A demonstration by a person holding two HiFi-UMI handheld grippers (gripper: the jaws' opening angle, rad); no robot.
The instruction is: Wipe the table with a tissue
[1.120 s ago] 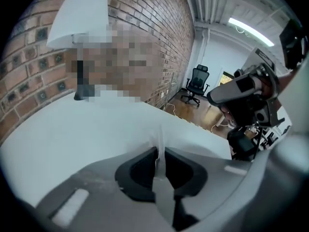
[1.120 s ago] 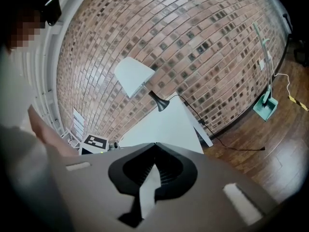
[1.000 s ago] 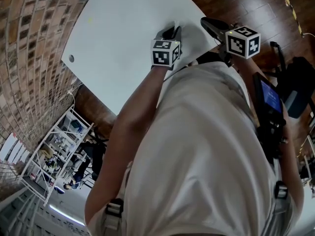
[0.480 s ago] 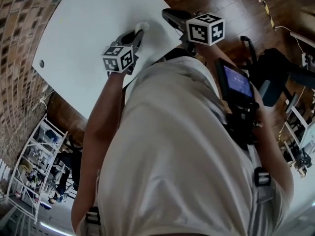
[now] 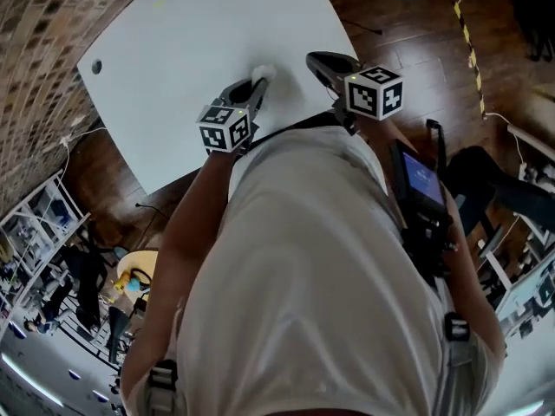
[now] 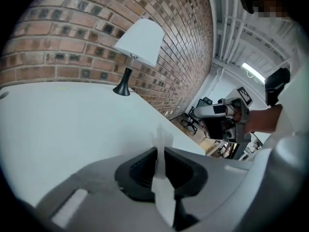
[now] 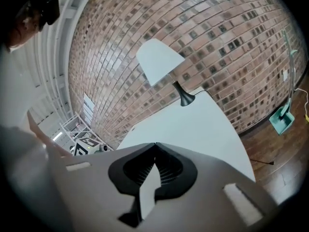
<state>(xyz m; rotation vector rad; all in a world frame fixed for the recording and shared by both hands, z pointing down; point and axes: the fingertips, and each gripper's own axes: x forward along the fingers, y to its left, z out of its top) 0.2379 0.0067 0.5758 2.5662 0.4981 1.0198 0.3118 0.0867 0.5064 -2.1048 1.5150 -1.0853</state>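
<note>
One tissue (image 6: pixel 161 144) over white table (image 5: pixel 173 59).
Left gripper (image 5: pixel 256 83) pinches it, long axis toward 12 o'clock; right gripper (image 5: pixel 319 59) at 3 o'clock, jaws pressed together.

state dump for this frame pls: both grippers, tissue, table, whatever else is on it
left gripper: jaws shut on the tissue
tissue: white, thin strip pinched between the jaws, end poking past the tips
right gripper: jaws together, nothing showing past the tips
table: white top, rounded corners
lamp: white shade, black base, standing on the table by the brick wall
tissue touching table: cannot tell
</note>
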